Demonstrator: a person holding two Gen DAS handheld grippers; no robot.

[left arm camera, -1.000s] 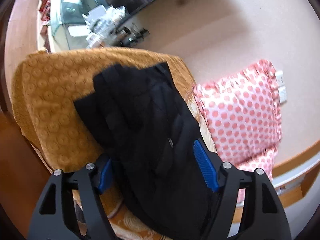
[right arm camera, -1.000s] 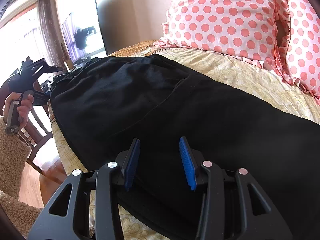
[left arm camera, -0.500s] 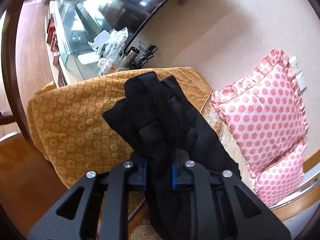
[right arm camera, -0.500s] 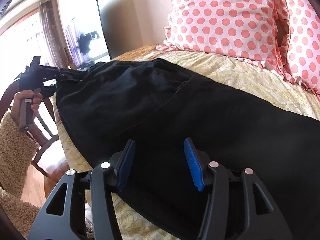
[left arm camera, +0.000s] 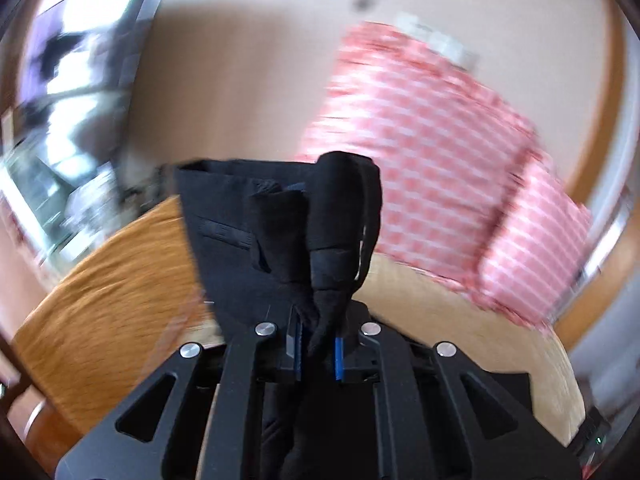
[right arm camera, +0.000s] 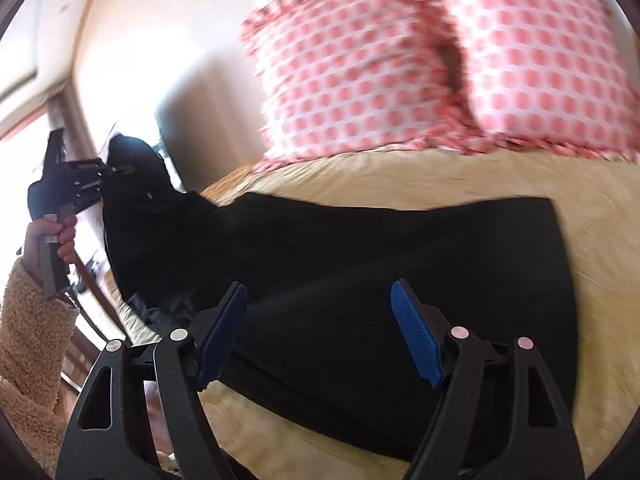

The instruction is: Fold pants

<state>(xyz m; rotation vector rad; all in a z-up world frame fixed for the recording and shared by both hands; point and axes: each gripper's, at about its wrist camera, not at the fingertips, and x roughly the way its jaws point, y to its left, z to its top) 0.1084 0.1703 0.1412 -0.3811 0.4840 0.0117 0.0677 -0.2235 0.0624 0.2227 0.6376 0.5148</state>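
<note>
We see black pants [right arm camera: 360, 272] lying lengthwise across the bed [right arm camera: 440, 176]. Our left claw [left arm camera: 316, 354], clamped on one bunched end, lifts it at the far left. Our right claw [right arm camera: 320, 328], jaws wide apart, hovers over the middle, empty.

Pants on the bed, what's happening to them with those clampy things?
Someone is folding black pants on a bed. The left hand-held gripper is shut on one end of the pants and has it raised off the bed, so the cloth bunches up in front of it. The right hand-held gripper is open, above the part lying flat, holding nothing. Two pink dotted pillows sit at the head of the bed. The fold is not yet made.
</note>
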